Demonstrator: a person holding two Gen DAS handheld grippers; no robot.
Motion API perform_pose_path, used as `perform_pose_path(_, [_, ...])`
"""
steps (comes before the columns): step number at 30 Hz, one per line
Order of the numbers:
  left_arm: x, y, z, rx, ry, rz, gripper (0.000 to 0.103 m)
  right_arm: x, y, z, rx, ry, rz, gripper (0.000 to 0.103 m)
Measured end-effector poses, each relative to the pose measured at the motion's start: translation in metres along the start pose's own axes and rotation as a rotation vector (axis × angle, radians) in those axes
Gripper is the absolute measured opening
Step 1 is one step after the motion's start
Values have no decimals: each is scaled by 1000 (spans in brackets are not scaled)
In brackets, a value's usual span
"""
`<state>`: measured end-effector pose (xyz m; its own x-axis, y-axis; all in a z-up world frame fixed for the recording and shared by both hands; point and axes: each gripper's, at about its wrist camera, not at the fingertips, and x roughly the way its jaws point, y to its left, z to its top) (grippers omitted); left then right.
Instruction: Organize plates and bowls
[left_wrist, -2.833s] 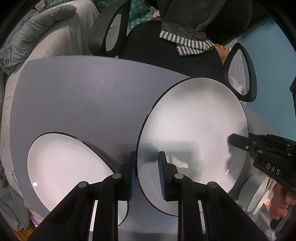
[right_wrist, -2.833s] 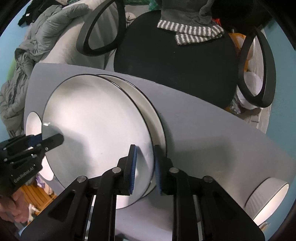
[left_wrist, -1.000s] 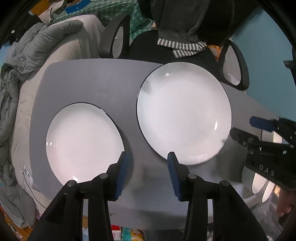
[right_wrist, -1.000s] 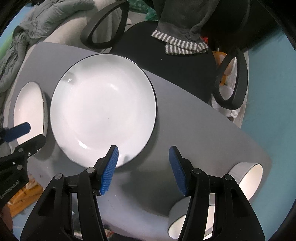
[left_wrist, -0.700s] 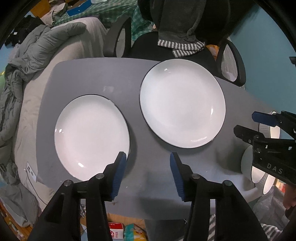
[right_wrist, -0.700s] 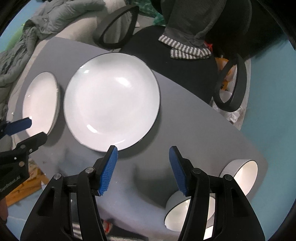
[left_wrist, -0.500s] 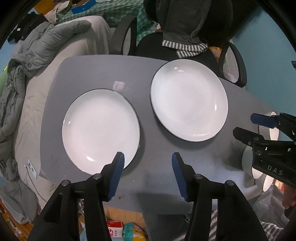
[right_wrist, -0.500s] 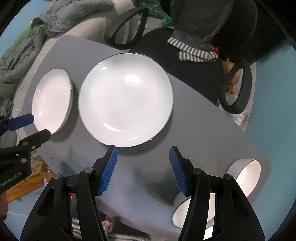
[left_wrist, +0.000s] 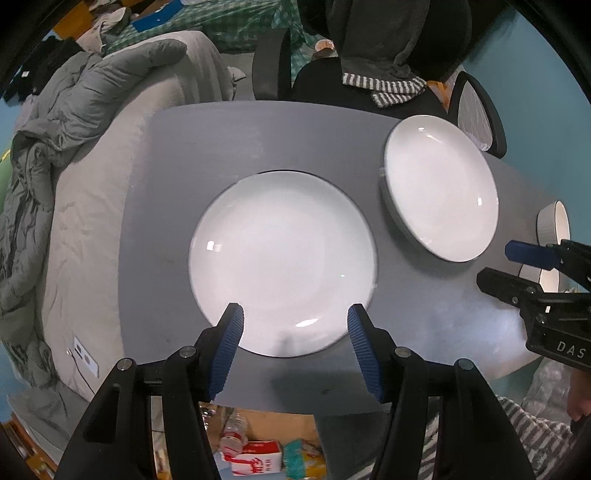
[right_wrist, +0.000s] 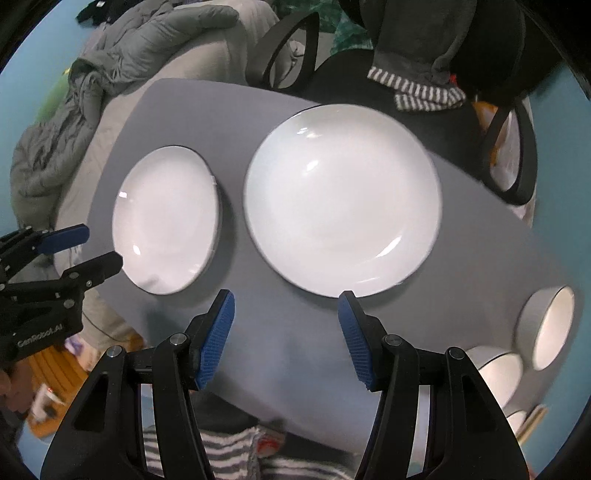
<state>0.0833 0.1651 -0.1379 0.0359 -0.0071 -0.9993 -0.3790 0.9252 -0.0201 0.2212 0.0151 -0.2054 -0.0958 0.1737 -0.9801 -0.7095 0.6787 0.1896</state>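
Two white plates with thin dark rims lie flat on the grey table (left_wrist: 221, 140), side by side and apart. The left plate (left_wrist: 282, 264) sits near the table's middle; the right plate (left_wrist: 439, 186) lies toward the black office chair (right_wrist: 388, 85) at the table's far edge. Two white bowls (right_wrist: 546, 328) rest tipped on their sides at the table's right end. The left gripper (left_wrist: 295, 328) hangs above the left plate; its jaws have just been opening and hold nothing. The right gripper (right_wrist: 284, 325) hovers over bare table beside the right plate, jaws spread and empty.
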Motion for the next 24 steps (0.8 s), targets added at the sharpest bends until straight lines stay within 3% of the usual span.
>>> perform_pose_path(9, [21,53,10,47,32,-16,61,21,29,0,111,18,53,58])
perform_pose_path(24, [66,89,31,105,93,-52,62,69,57,9,162,58,56,58])
